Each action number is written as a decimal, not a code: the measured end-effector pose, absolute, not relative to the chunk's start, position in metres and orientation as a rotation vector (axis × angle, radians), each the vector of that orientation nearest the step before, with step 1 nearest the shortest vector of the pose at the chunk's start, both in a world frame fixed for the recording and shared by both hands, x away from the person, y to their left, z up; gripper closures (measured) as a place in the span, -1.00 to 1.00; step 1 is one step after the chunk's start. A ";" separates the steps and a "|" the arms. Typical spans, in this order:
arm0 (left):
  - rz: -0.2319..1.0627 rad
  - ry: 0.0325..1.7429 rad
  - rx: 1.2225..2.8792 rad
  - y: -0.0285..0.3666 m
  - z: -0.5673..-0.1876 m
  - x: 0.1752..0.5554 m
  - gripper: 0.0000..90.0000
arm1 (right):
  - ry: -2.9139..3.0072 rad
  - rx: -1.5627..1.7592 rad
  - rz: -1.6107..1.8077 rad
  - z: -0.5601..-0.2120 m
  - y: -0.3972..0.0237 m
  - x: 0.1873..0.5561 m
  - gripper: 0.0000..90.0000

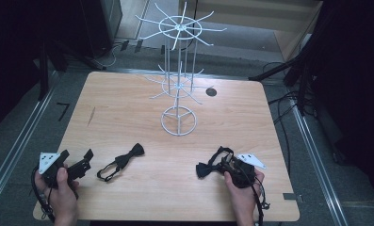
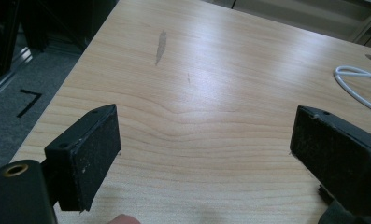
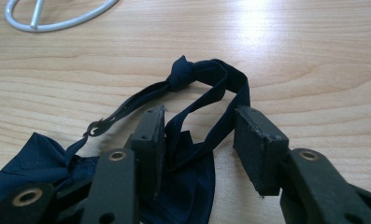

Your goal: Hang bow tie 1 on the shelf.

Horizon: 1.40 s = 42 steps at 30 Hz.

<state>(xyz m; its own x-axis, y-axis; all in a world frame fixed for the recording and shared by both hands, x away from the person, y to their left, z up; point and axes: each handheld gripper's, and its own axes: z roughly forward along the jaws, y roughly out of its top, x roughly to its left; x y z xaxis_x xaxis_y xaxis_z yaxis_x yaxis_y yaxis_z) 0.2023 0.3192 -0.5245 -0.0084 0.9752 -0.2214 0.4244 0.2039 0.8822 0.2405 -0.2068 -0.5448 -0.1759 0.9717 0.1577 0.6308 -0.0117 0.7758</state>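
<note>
A dark navy bow tie (image 1: 205, 169) lies at the table's near right, its bow on the wood and its strap (image 3: 211, 74) looped ahead of it. My right gripper (image 1: 225, 163) is low over it. In the right gripper view the strap runs loose between the two jaws of the right gripper (image 3: 199, 114), which stand apart without pinching it, so the gripper is open. A second bow tie (image 1: 127, 158) lies left of centre. My left gripper (image 1: 75, 155) is near the front left corner, open over bare wood (image 2: 206, 121), pointing toward the table's middle.
A white wire display rack (image 1: 179, 80) with spoked arms stands at the table's centre on a ring base (image 1: 178, 121); the ring base (image 3: 57, 21) shows beyond the strap and at the edge (image 2: 356, 81) of the left gripper view. A dark hole (image 1: 211, 92) sits behind it.
</note>
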 end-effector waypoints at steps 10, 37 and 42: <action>0.774 1.581 1.353 0.319 -0.525 0.202 -0.79 | 1.744 1.723 0.966 -0.545 -0.208 0.241 -0.11; 0.789 1.589 1.345 0.319 -0.524 0.202 -0.79 | 1.781 1.604 1.078 -0.543 -0.206 0.234 1.00; 0.794 1.588 1.344 0.319 -0.524 0.202 -0.79 | 1.795 1.543 1.131 -0.541 -0.205 0.231 1.00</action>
